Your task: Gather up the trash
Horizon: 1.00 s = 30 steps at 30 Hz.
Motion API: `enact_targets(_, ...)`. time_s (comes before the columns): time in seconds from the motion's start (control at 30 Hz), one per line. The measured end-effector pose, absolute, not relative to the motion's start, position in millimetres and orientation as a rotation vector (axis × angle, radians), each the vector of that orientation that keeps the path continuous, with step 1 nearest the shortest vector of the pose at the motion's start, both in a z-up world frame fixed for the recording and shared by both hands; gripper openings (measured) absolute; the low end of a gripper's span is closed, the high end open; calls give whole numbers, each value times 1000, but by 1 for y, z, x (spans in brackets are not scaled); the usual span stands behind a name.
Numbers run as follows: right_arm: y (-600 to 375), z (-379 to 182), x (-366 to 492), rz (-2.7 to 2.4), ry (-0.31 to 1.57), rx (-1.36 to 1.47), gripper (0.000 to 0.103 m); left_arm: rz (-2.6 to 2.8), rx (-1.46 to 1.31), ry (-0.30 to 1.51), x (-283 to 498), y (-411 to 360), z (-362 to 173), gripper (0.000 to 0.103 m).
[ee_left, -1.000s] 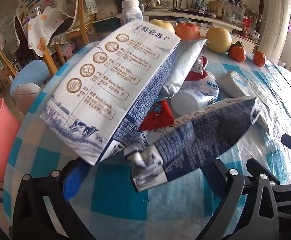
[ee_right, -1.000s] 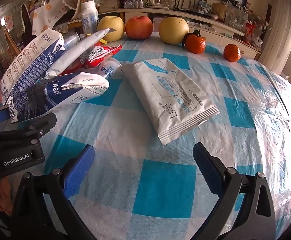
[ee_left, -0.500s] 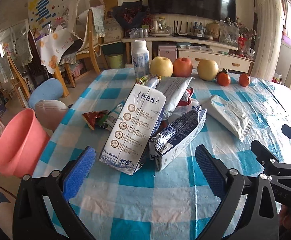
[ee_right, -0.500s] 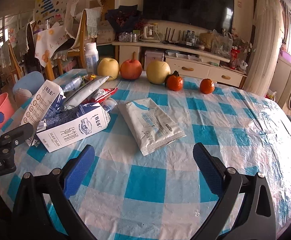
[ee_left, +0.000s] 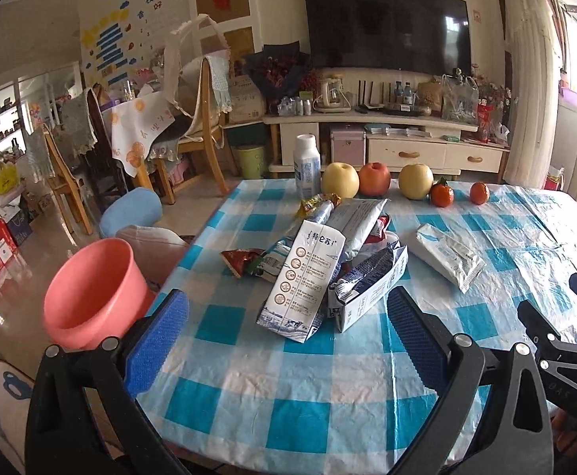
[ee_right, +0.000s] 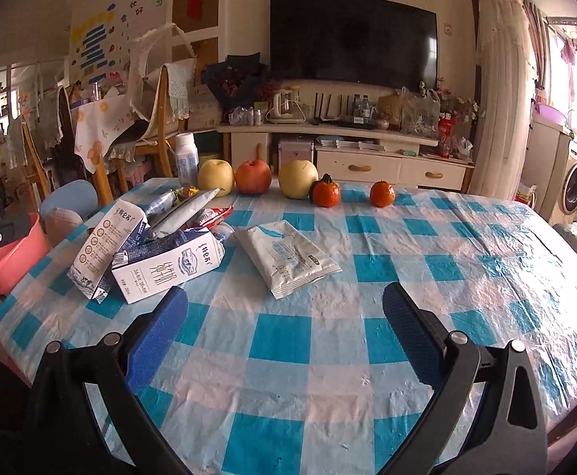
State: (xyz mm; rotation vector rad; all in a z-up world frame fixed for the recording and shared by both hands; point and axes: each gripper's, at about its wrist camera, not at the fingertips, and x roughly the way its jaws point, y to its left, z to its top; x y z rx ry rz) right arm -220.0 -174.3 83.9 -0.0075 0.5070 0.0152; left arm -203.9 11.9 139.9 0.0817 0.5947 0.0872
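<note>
- Blue-and-white checked plastic cloth covers the counter (ee_left: 288, 407), with a dark television and a cream cabinet on the far wall.
- Left claw (ee_left: 286, 328) hangs above the near edge, its blue-padded fingers wide apart and empty.
- Just ahead of it lies the trash: a white-and-blue milk carton (ee_left: 302, 281) leaning on the pile, and a crushed blue milk carton (ee_left: 367, 285) touching its right side.
- Ahead and to the right lies a flat white wipes packet (ee_left: 448, 251).
- A pink plastic bin (ee_left: 90, 293) stands off the counter, left of that claw.
- Right claw (ee_right: 284, 326) is also spread wide, holding nothing, with the packet just ahead.
</note>
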Motion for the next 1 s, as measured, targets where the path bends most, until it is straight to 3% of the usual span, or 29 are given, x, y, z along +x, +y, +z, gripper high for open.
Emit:
enact_targets(0.63, -174, 100, -279, -15, 363, -34, 99, 105, 165, 417, -269, 21, 192, 99)
enact_targets(1.0, -177, 100, -282, -6, 353, -14, 99, 98, 166, 421, -273, 20, 194, 99)
